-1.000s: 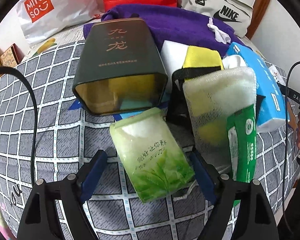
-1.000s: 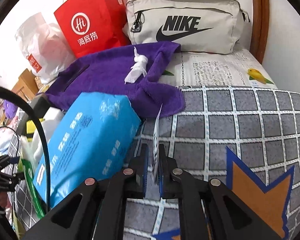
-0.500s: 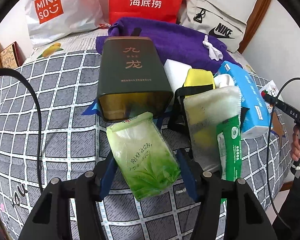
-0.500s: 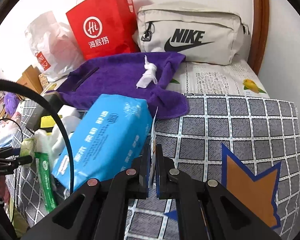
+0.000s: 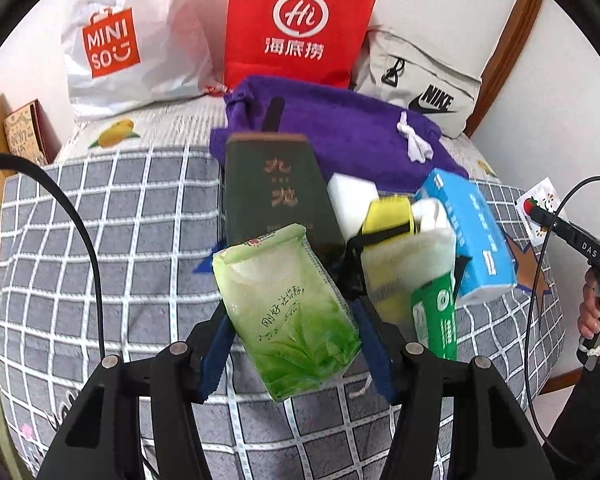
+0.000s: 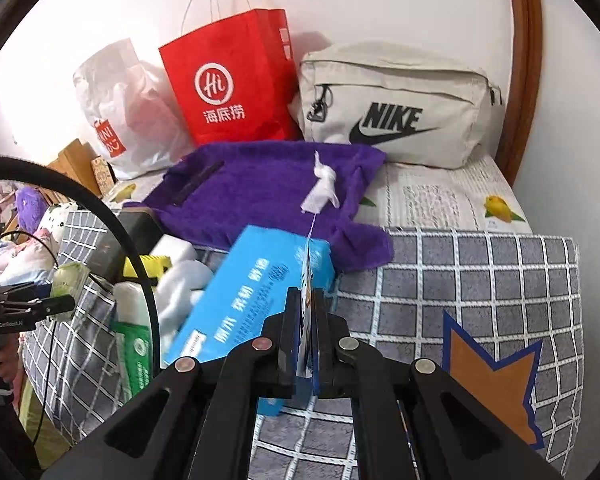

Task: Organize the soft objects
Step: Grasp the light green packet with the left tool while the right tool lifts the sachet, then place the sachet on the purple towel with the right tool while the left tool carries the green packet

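Gripping a green tissue pack (image 5: 290, 312) between its blue pads, the left gripper (image 5: 296, 344) has its jaws about half open, pressed against the pack's two sides, and the pack is off the grey checked bedspread (image 5: 112, 240). Just beyond the pack lies a dark green tin (image 5: 274, 196) on its side, and to the right of it sits a cluster: a white sponge block (image 5: 350, 200), a yellow item with a black strap (image 5: 390, 214), a mesh bag of sponges (image 5: 404, 264) with a green label, and a blue tissue pack (image 5: 474, 232). Farther back a purple towel (image 5: 340, 132) carries a small white scrap (image 5: 414, 142).

In the right wrist view, the right gripper (image 6: 308, 312) has its jaws closed down on a thin flat packet (image 6: 306, 280), seen edge-on, held above the near end of the blue tissue pack. Against the far wall stand a red paper bag (image 6: 228, 84), a white plastic bag (image 6: 128, 108) and a beige pouch (image 6: 392, 108).
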A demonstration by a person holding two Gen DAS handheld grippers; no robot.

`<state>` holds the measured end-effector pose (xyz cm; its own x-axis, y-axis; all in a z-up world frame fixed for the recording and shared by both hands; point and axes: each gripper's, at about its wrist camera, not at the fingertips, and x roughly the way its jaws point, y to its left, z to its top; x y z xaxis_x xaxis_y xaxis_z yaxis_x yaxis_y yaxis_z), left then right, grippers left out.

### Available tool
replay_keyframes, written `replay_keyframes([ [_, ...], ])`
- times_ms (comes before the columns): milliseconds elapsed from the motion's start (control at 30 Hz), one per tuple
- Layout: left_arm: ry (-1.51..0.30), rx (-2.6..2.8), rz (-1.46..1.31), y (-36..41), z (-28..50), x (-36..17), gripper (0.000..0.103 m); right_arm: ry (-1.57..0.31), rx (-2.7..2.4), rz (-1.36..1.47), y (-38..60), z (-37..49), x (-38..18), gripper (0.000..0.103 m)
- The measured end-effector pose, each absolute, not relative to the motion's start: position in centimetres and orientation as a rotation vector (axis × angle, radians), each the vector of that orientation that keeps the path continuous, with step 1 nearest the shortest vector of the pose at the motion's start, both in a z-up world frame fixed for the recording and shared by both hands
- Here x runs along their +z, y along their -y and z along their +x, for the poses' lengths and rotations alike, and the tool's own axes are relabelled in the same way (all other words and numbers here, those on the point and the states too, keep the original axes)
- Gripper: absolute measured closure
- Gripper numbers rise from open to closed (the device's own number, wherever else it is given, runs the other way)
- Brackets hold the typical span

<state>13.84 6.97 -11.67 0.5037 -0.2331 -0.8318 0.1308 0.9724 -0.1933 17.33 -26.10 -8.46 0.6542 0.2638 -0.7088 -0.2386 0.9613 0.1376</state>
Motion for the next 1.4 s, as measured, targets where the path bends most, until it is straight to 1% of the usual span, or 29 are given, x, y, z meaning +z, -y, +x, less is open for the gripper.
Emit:
replay_keyframes([
  [433,-0.952,-0.240,-0.086,-7.4,18.0,-8.2,0.046,-0.792,0.318,0.037,23.8,20.6,-6.5,0.099],
  [733,-0.927,-0.252,-0.100,-8.1,21.7,-6.9,0.046,-0.796,0.318,0.033,22.5,24.7,-5.7,0.099],
  [1067,-0.923,-0.262,-0.063,-7.2,27.3,-6.3,0.046,-0.886,0.321,0.052,21.6,31.9,-8.4,0.099],
  [1400,-0.972,-0.294,-0.051,-5.5,31.1,-8.3,0.046,-1.033,0.364,0.040,20.5,36.4,-13.6,0.099],
])
